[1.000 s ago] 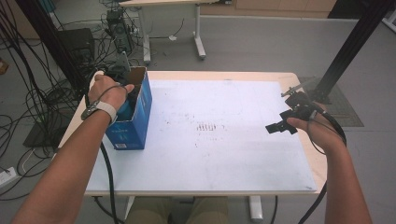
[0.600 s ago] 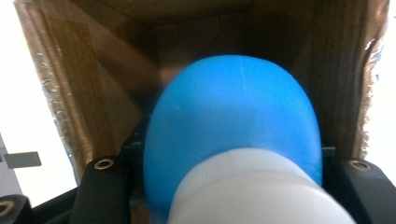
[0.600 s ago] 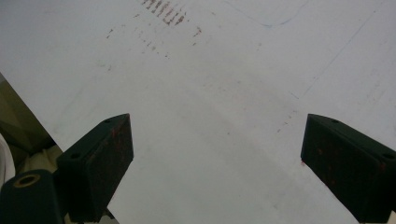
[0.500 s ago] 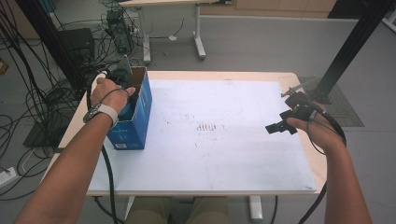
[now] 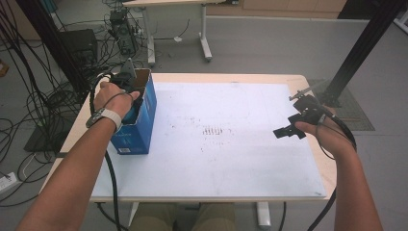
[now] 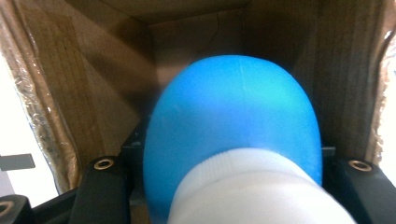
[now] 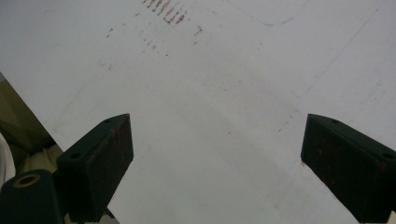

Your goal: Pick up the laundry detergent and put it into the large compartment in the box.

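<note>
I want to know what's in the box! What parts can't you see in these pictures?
- Blue bottle: left gripper view, its lower body is cut off by the bottom edge; its label is out of sight.
- Box bottom: left gripper view, hidden behind the bottle.
- Left gripper: high view, its jaws are hidden inside the box.
- Marks on the table: high view, too small to read.

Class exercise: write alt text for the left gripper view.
A blue bottle with a white cap is gripped between two black jaws, held inside a brown cardboard box.
</note>
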Action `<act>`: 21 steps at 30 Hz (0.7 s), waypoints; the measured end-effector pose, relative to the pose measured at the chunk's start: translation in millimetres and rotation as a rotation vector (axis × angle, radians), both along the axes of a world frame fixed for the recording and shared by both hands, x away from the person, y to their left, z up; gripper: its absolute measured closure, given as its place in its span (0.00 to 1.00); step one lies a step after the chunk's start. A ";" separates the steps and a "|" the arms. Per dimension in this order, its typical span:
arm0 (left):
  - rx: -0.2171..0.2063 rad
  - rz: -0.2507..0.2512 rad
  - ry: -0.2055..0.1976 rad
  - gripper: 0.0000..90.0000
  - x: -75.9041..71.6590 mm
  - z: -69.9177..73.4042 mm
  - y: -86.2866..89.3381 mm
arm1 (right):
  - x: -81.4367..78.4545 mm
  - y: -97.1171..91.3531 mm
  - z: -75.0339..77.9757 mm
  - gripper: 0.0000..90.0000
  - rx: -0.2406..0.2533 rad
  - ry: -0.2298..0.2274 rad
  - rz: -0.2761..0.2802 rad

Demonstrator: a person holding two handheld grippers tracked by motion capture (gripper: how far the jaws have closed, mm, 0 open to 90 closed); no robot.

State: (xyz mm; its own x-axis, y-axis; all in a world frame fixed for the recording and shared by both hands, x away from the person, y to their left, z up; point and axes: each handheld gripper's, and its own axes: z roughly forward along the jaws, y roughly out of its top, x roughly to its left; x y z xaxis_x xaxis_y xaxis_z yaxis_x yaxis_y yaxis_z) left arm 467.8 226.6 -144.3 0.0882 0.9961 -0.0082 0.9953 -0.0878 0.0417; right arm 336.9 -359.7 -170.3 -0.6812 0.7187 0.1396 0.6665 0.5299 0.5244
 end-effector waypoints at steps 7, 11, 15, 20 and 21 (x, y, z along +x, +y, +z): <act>0.000 0.002 0.000 0.43 -0.1 -0.3 0.0 | -0.4 -0.5 0.0 0.10 0.000 -0.001 -0.002; 0.002 -0.001 0.000 0.43 0.0 -0.2 -0.4 | 0.3 0.3 -0.4 0.10 0.000 0.000 0.001; 0.000 0.000 0.002 0.43 -0.2 -0.3 0.1 | 0.0 0.6 0.4 0.10 0.000 -0.002 0.001; 0.000 0.001 0.001 0.43 -0.3 -0.5 0.2 | -0.4 0.7 1.5 0.10 -0.002 -0.002 0.001; 0.000 0.001 0.001 0.43 -0.3 -0.5 0.2 | -0.4 0.7 1.6 0.10 -0.003 -0.003 0.001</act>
